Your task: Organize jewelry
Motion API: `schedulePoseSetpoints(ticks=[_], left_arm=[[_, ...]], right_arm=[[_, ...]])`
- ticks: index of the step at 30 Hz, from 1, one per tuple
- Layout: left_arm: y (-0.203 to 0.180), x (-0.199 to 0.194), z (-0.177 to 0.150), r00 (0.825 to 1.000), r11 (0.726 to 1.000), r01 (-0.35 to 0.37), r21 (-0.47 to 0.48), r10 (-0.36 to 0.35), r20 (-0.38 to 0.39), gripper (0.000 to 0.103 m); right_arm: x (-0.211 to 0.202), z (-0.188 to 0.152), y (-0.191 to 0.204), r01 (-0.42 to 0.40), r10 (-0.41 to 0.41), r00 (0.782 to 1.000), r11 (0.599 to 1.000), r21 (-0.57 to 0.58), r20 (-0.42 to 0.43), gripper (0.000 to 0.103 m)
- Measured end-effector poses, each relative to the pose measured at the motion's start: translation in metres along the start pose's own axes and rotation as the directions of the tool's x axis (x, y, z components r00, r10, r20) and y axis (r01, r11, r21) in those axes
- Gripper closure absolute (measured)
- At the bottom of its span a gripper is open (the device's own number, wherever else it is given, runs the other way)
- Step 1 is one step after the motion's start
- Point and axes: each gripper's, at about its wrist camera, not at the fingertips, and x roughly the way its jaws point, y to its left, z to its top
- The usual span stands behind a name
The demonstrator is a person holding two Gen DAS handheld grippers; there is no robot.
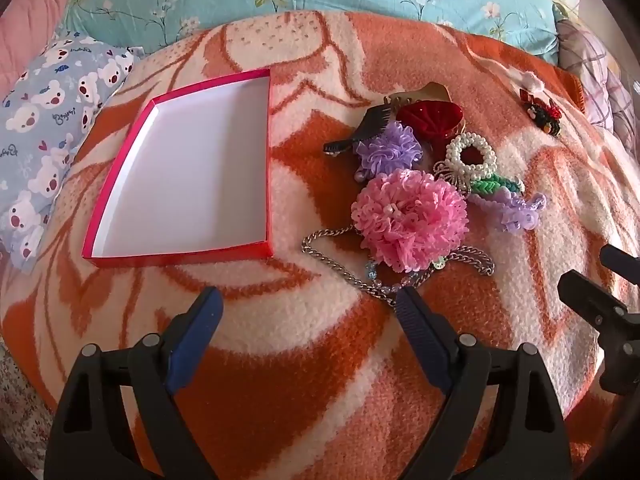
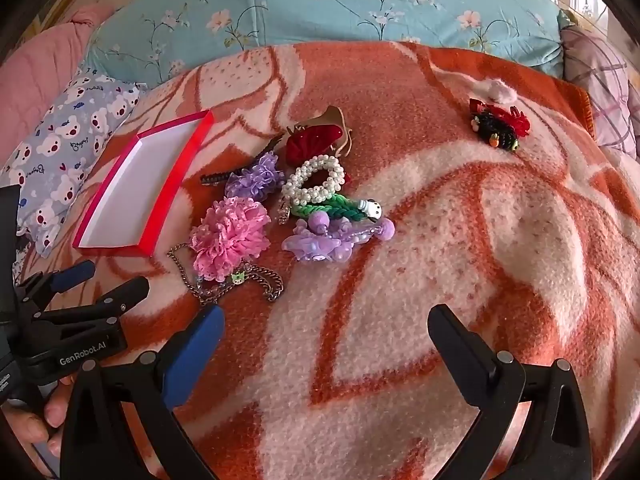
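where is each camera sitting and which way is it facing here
Left wrist: on the left gripper, looking forward over its open fingers at the empty red box and the pink pom-pom; the right gripper shows at the right edge.
Right wrist: on the right gripper, fingers open, facing the orange blanket; the left gripper and hand show lower left.
Shared: box, accessory pile, blanket, floral pillow.

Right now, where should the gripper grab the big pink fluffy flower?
Probably pinch the pink flower hair tie across its puffy ruffled dome, coming straight down from above. It lies flat on the silver chain, so side-on fingers might snag the links. The left gripper is open and nearest.
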Motion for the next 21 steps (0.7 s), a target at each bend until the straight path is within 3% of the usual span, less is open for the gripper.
schedulePoseSetpoints(ticks=[21], left_arm=[[0.0002,0.002,0.0004,1.0,1.0,0.003,0.004,-0.003,-0.006,0.013]], right_arm=[[-0.0012,0.0029,0.0039,-0.008,0.008,1.0,1.0,-0.011,0.013,0.002]])
